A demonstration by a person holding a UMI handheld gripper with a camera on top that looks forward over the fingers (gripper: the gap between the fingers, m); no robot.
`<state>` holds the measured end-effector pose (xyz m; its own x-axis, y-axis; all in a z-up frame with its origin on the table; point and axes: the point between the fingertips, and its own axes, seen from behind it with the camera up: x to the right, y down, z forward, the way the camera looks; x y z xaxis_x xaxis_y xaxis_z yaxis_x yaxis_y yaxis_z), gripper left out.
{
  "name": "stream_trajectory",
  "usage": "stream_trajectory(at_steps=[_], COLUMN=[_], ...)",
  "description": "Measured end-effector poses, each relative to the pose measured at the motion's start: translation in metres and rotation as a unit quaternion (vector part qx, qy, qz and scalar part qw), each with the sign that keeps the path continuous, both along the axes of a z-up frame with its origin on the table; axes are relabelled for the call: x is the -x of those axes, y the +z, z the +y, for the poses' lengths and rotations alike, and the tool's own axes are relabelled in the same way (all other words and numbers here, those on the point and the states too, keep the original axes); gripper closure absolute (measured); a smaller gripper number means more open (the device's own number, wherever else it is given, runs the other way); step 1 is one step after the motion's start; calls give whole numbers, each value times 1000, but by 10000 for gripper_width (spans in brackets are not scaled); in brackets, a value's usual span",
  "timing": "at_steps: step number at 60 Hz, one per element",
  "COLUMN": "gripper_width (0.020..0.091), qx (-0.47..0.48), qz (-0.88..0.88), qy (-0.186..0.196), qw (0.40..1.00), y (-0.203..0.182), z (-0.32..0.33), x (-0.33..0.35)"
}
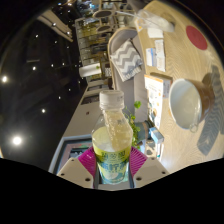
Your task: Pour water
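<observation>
Tool [112,165] clamped the upright bottle [112,135], long axis vertical; the cup [188,102] lay ahead, rightward, on the desk [160,60].

the view was strongly curved by the wide lens, with straight lines bending more toward the rim. the table [160,60] side was brightly lit and a little washed out, while the other side lay dark, broken by small round lamps [16,140] that flared as glare spots. the bottle [112,140] stood sharp and evenly lit; things far beyond it looked soft and hard to read.
</observation>
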<state>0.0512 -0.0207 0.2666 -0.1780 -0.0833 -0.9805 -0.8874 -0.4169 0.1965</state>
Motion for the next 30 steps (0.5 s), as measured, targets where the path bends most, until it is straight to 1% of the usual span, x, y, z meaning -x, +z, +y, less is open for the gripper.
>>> stream_trajectory(at_steps=[3, 6, 8, 13, 18, 20, 24, 30], gripper_width=[714, 714, 711, 710, 708, 708, 709, 707], qx=[-22, -43, -62, -81, -95, -96, -80, -42], qz=[-77, -165, -220, -361, -475, -523, -625, -744], qy=[4, -2, -9, -39, -77, -87, -102, -92], qw=[997, 985, 974, 928, 871, 843, 770, 661], y=[11, 24, 31, 54, 64, 63, 49, 5], z=[3, 5, 4, 6, 7, 7, 6, 3], x=[-8, -22, -43, -81, -137, -156, -203, -256])
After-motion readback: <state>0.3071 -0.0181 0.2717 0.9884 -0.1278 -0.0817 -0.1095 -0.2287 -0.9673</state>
